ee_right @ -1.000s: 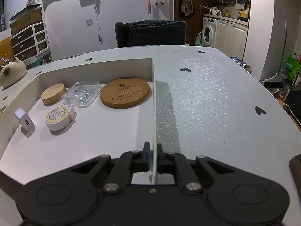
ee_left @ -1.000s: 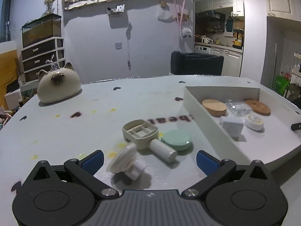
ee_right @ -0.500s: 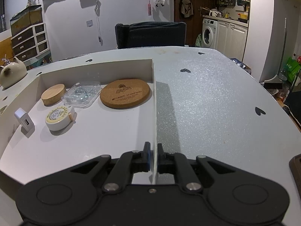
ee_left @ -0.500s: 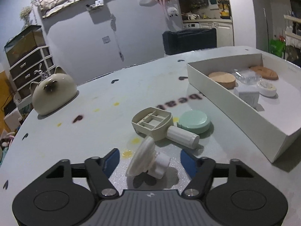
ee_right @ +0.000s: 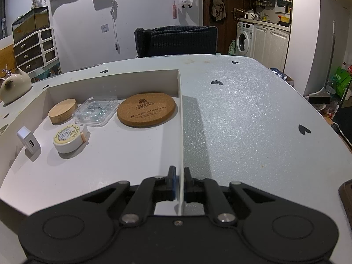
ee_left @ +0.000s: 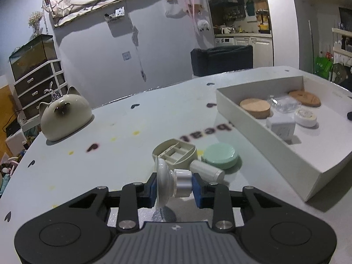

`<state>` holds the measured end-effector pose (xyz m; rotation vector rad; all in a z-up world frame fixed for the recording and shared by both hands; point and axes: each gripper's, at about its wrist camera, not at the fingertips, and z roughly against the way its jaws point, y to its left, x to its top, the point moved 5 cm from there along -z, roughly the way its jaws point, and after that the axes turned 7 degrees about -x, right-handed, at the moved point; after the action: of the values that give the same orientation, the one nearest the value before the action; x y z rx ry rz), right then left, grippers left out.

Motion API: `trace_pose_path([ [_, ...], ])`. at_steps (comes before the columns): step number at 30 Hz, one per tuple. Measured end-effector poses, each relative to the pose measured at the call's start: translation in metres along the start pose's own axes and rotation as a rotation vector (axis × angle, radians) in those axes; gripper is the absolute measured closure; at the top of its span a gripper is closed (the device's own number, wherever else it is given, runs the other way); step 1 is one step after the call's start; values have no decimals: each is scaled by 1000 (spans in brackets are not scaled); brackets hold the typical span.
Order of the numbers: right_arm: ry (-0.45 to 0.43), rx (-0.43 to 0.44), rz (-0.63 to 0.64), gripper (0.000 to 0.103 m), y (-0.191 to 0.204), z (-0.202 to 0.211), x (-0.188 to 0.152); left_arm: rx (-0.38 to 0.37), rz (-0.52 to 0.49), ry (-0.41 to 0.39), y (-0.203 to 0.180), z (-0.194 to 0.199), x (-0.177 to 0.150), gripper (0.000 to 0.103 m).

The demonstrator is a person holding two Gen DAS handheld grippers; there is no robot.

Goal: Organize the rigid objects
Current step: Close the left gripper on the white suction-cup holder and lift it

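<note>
A white suction-cup knob (ee_left: 162,181) stands on edge just above the table, and my left gripper (ee_left: 175,186) is closing on it, its blue pads (ee_left: 197,189) pressing on both sides. Just beyond lie a cream scoop-like piece with a white handle (ee_left: 176,151) and a mint-green round tin (ee_left: 220,155). My right gripper (ee_right: 180,181) is shut on the near end of the white box's right wall (ee_right: 180,121). Inside the box are a wooden lid (ee_right: 62,111), a clear plastic case (ee_right: 95,110), a cork coaster (ee_right: 146,110), a round tape measure (ee_right: 68,138) and a white charger cube (ee_right: 28,143).
A cat-shaped ceramic pot (ee_left: 65,115) sits at the table's far left. The box's long left wall (ee_left: 264,140) rises right of the loose items. A dark chair back (ee_right: 176,40) stands behind the table's far edge. Bare tabletop (ee_right: 242,121) lies right of the box.
The left jaws closed from wide open onto the suction-cup knob, which now stands upright between the pads, and the left view rolled. The right gripper and the box stayed still.
</note>
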<state>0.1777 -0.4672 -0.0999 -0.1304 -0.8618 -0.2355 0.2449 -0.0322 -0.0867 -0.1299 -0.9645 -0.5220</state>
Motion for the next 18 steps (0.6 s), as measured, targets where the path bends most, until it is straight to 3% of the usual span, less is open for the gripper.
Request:
trace_pose_path([
  [8, 0, 0, 1, 95, 0, 0, 1, -109, 41, -117, -24, 16, 38, 69],
  [13, -1, 2, -4, 95, 1, 0, 1, -241, 23, -158, -62, 12, 67, 69],
  [18, -3, 3, -6, 95, 0, 0, 0, -382, 16, -141, -109, -10, 89, 69],
])
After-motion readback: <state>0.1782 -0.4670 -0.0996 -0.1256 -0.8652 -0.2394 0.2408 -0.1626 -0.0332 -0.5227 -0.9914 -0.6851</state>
